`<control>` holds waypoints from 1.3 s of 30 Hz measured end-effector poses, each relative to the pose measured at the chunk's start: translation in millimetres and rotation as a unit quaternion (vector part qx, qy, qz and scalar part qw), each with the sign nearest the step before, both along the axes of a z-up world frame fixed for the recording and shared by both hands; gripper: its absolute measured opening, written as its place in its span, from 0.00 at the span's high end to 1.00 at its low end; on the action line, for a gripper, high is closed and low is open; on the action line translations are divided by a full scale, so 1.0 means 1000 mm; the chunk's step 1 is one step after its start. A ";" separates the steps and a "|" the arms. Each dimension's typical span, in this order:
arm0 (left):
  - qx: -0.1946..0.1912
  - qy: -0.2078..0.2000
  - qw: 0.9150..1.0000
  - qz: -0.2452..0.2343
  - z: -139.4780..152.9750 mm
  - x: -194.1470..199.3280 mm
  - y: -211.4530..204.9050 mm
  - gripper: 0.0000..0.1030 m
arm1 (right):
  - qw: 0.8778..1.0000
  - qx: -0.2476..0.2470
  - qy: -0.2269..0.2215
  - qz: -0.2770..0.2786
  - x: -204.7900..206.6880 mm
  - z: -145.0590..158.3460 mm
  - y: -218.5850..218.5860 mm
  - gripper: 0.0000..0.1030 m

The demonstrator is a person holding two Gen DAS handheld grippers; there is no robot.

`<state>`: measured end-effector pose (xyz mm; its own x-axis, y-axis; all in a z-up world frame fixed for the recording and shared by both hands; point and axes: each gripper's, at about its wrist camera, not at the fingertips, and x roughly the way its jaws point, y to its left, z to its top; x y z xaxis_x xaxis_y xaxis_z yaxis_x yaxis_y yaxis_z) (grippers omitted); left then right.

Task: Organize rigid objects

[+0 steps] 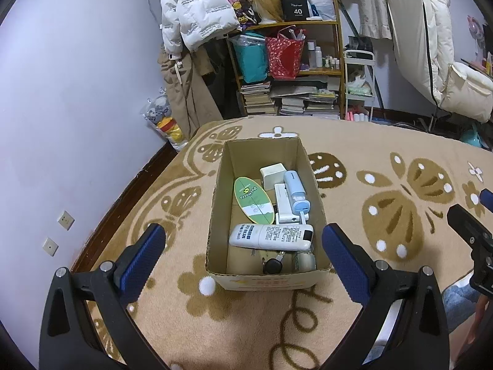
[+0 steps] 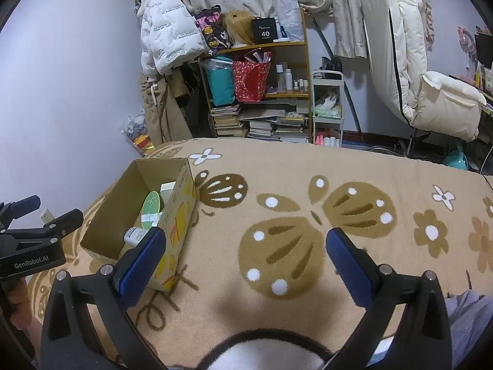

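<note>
While both grippers (image 1: 243,246) (image 2: 246,249) gape, items fill the box (image 1: 215,203)

left wrist: looks down, close over cardboard box (image 1: 265,215), facing shelf (image 1: 286,71) | right wrist: beside it to the right, box (image 2: 138,215) at left edge | shared: box, blanket (image 1: 385,215), shelf

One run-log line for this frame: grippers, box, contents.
left gripper: open, empty, above cardboard box | right gripper: open, empty, over blanket | box contents: white remote, green oval board, blue device
</note>
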<state>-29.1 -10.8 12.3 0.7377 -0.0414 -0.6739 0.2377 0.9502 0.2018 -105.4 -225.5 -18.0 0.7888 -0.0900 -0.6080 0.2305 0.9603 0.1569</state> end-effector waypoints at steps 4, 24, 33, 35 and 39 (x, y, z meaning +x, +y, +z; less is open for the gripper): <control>0.008 -0.005 1.000 0.000 0.000 -0.001 -0.003 0.02 | 1.000 0.000 0.000 0.001 0.000 0.000 0.000 0.00; 0.009 0.009 1.000 0.007 -0.003 0.001 -0.002 0.02 | 1.000 0.000 0.000 0.000 0.000 0.000 0.000 0.00; 0.010 0.010 1.000 0.006 -0.004 0.001 -0.002 0.02 | 1.000 0.000 0.000 0.001 0.000 0.000 0.000 0.00; 0.011 0.010 1.000 0.007 -0.004 0.001 -0.002 0.02 | 1.000 -0.001 0.000 0.000 0.000 0.000 0.000 0.00; 0.010 0.010 1.000 0.006 -0.004 0.001 -0.002 0.02 | 1.000 0.000 0.000 0.001 0.000 0.000 0.000 0.00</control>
<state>-27.8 -12.7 8.5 0.7248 -0.0190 -0.6887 0.2303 0.9488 0.2162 -105.5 -225.9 -18.1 0.7891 -0.0893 -0.6077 0.2292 0.9607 0.1565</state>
